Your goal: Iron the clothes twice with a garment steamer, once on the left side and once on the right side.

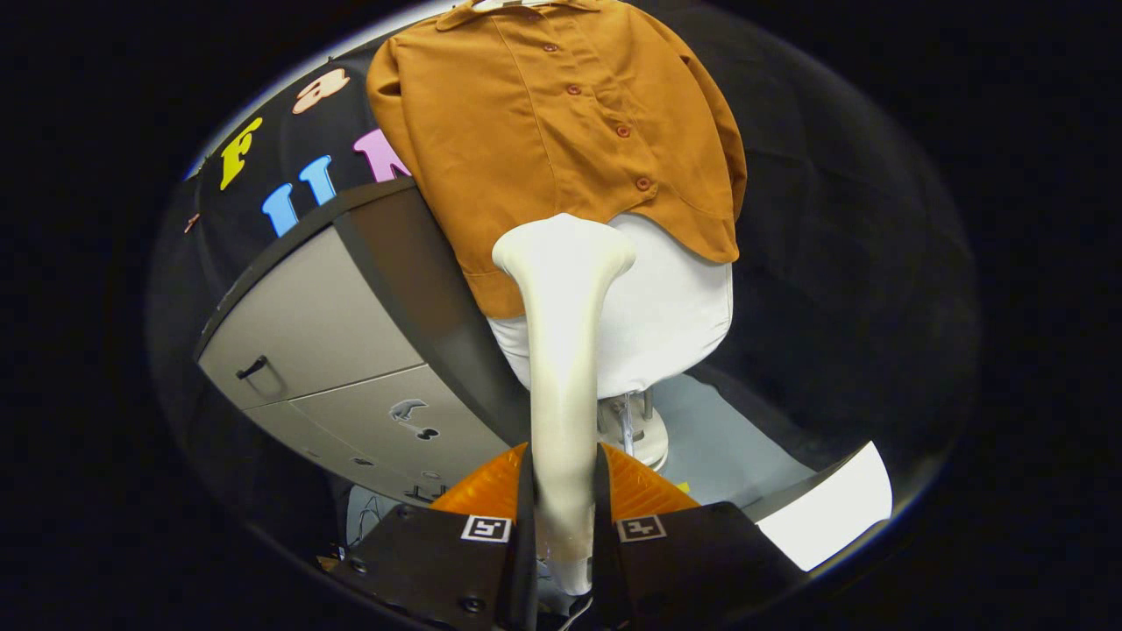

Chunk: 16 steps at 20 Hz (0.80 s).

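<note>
A: Down at the near end, what's the claw (564, 526) doing?

B: It's clamped tight on the garment steamer (561, 350). Both orange fingers (486, 491) press the cream handle from either side, with almost no gap left between them.

A: And the steamer itself?

B: It runs straight out ahead of the fingers, slim along the shaft, then flares into a wide head at the far end. That head sits at the lower hem of the brown shirt (543, 131), overlapping the white board (666, 315) underneath; whether it actually touches the cloth I can't tell.

A: What about the shirt?

B: Hanging buttoned up over that white padded board, collar at the far end, a row of red buttons down the front. The board stands on a pale pedestal (644, 434).

A: Off to the side?

B: A grey cabinet (316, 333) with a dark handle, just beside the board.
</note>
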{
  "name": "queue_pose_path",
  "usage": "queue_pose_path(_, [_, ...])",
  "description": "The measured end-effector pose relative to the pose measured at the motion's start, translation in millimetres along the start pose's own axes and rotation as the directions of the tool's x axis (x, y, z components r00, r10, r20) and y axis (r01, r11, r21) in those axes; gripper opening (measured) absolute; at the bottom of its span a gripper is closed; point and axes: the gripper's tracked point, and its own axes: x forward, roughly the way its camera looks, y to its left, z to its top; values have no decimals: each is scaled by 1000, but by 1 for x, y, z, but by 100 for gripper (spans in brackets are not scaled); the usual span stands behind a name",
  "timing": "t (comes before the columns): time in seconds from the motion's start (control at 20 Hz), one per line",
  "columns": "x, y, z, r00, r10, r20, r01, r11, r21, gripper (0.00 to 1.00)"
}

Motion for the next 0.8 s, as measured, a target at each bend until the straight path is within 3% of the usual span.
queue_pose_path(0.15, [-35, 5, 41, 995, 20, 99, -19, 1000, -11, 29])
queue_pose_path(0.3, [-70, 12, 110, 969, 45, 241, -39, 999, -27, 29])
queue_pose_path(0.6, [-134, 8, 251, 867, 84, 491, -41, 994, -98, 28])
queue_pose_path(0.8, [-156, -5, 320, 797, 75, 600, 12, 990, -140, 28])
